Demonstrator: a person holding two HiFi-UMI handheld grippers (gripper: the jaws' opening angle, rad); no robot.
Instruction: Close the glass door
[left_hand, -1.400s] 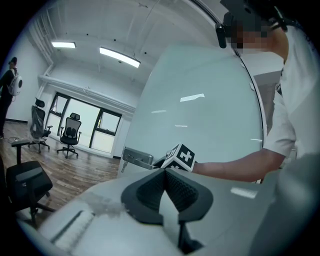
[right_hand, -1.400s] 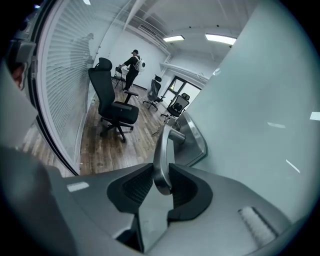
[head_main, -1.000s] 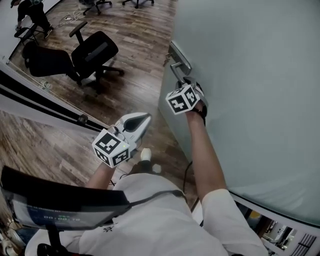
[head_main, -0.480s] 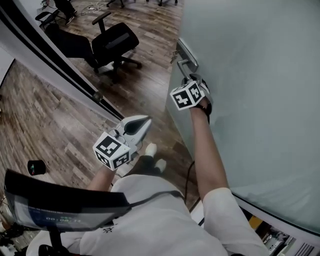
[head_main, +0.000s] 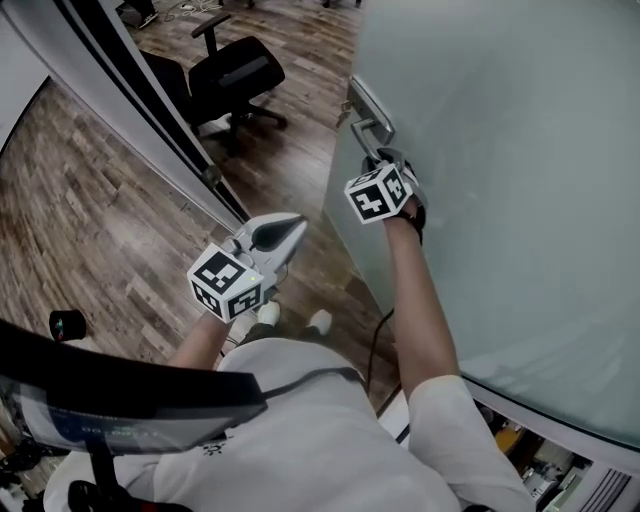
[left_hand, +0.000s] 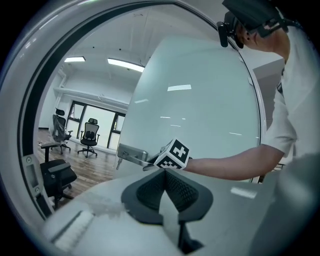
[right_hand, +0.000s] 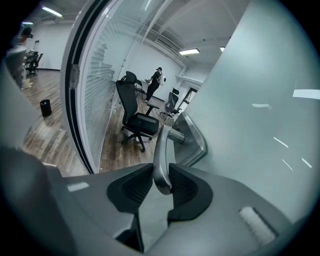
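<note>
Left gripper (head_main: 289, 226): one; its fingers (left_hand: 176, 189) are closed together with nothing between them, held free in the air well left of the door.
Right gripper (head_main: 379, 159): one; its fingers (right_hand: 183, 188) are clamped on the door handle, one pad on each side of the lever.
Door handle (right_hand: 160, 148): one metal lever, upright between the right fingers, joined just beyond them to one metal plate (right_hand: 199, 138) on the door's edge.
Glass door (head_main: 520, 180): one frosted panel, to the right of the right fingers, standing ajar from the frame.
Door frame (head_main: 168, 112): one dark strip with a glazed wall, to the left of the right fingers and apart from the door's edge.
Floor (head_main: 90, 220): wood planks; one small black cylinder (head_main: 67, 325) stands on it, far left of the left fingers.
Office chairs: two show clearly beyond the right fingers, one nearer (right_hand: 134, 116), one farther (right_hand: 172, 102).
Person (right_hand: 157, 80): one, standing at the far end of the room.
</note>
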